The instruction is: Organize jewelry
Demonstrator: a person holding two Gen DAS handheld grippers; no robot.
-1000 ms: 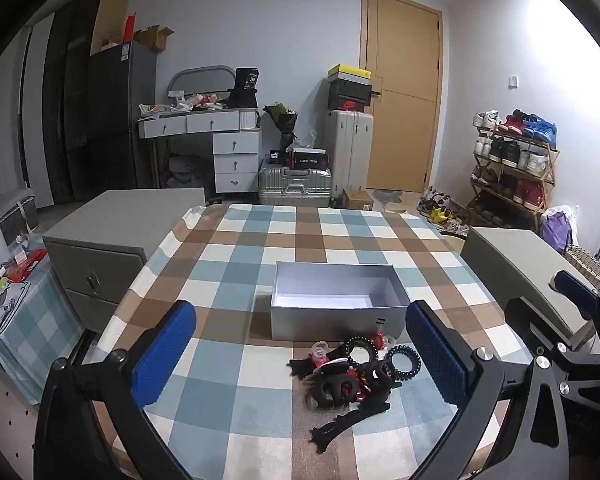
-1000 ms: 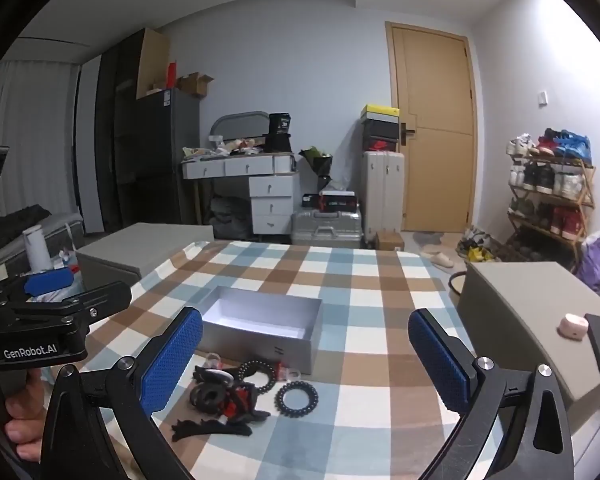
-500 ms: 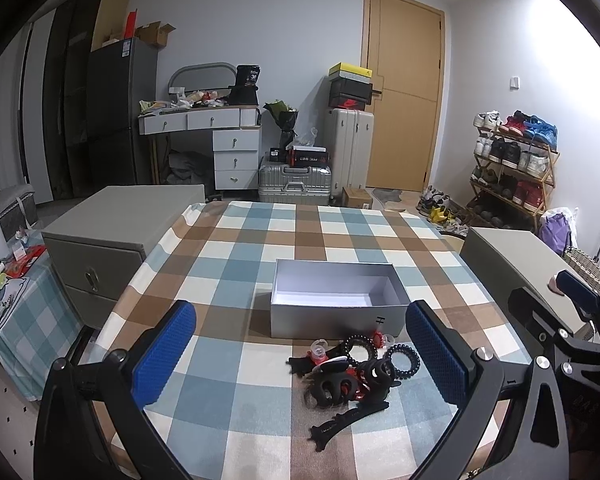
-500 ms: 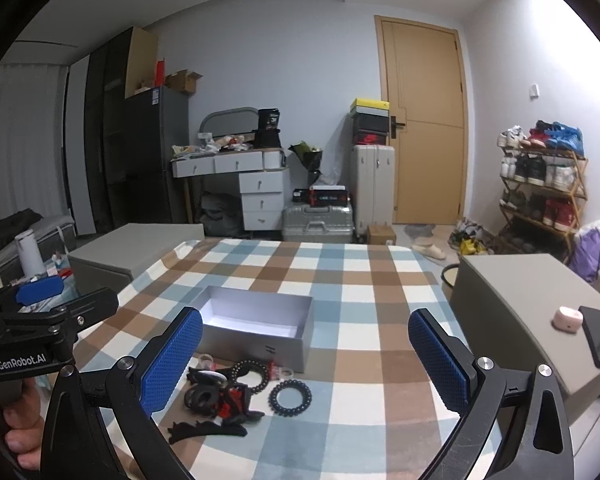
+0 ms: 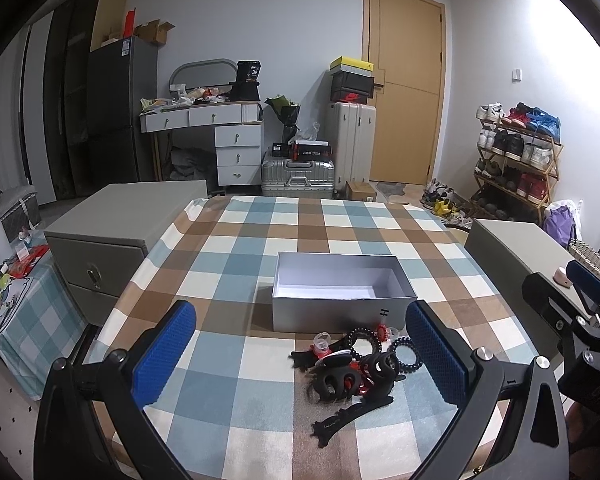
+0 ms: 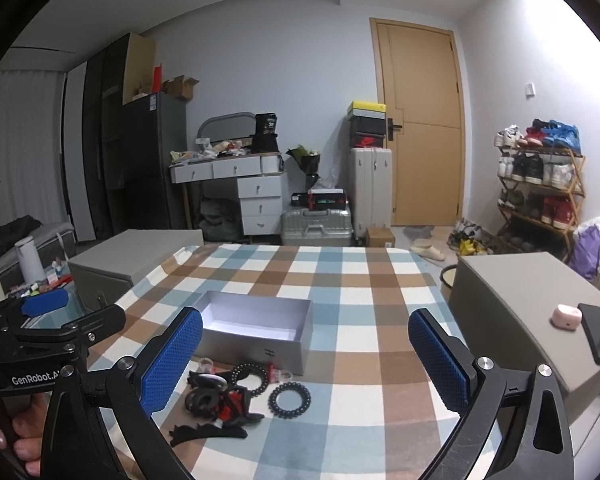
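Blue-padded fingers of the left gripper stand spread wide above the near end of a checked tablecloth, with nothing between them; the right gripper is likewise wide open and holds nothing, hovering over the same cloth. Each tool shows at the edge of the other's view, the right one at the far right of the left camera, the left one at the far left of the right camera, where the fingers of a hand wrap its handle. Just ahead of both lies the jewelry, a tangled heap of black claw clips, a beaded ring, red pieces and a long black clip nearest the camera, with a black coil tie lying a little apart at the heap's right. Directly beyond the heap, almost touching it, sits an open grey box with a pale, bare interior. Grey cabinets flank the table, the right one carrying a small pink case beside a dark phone. Beyond are a white desk, suitcases, a wooden door and a shoe rack.
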